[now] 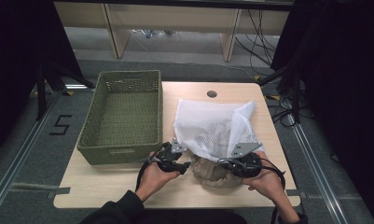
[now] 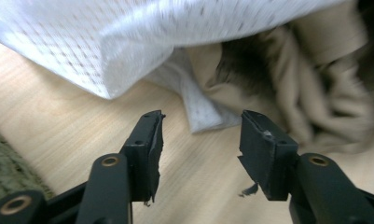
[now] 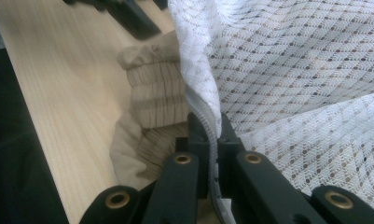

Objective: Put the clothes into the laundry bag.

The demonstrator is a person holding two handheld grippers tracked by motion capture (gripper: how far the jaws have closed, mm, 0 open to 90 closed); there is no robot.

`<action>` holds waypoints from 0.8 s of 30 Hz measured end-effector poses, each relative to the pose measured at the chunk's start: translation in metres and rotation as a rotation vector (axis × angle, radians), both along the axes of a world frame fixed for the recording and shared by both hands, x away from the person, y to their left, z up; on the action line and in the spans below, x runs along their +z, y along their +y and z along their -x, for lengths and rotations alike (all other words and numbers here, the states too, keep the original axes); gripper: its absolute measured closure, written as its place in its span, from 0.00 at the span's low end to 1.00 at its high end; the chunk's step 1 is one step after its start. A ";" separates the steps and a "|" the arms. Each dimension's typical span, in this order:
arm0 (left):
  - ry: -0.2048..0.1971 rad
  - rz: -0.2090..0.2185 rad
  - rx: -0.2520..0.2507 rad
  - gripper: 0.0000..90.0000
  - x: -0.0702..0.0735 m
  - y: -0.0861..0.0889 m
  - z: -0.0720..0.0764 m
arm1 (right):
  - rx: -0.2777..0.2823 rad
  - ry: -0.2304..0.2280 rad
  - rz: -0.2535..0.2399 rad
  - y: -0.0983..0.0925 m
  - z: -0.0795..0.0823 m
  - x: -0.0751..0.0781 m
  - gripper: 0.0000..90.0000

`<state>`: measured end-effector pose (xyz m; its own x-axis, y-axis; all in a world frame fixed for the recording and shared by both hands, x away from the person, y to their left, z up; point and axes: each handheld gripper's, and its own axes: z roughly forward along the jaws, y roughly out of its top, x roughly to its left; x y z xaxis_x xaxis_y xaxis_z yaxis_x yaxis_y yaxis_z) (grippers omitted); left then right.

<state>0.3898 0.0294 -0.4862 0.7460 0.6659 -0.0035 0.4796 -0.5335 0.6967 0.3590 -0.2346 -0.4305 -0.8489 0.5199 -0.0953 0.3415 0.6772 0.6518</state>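
A white mesh bag lies on the wooden table, its mouth toward the near edge. A beige garment spills out of that mouth. My left gripper sits just left of the garment. In the left gripper view its jaws stand open over bare wood with nothing between them, and the bag and garment lie just beyond. My right gripper is shut on the bag's zippered edge, holding the mesh up over the garment.
A green woven basket with nothing in it stands on the table's left half, close to my left gripper. A round cable hole sits near the far edge. Bare wood runs along the near edge.
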 end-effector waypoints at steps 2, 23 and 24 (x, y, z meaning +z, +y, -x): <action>0.005 -0.008 0.013 0.51 -0.004 -0.003 -0.002 | 0.001 0.001 0.000 0.000 0.000 0.000 1.00; 0.067 0.036 0.003 0.91 -0.020 -0.033 -0.033 | 0.005 -0.001 -0.002 0.000 -0.001 0.001 0.99; 0.071 0.032 -0.003 0.95 -0.020 -0.030 -0.033 | 0.006 -0.001 -0.001 0.000 -0.001 0.001 0.99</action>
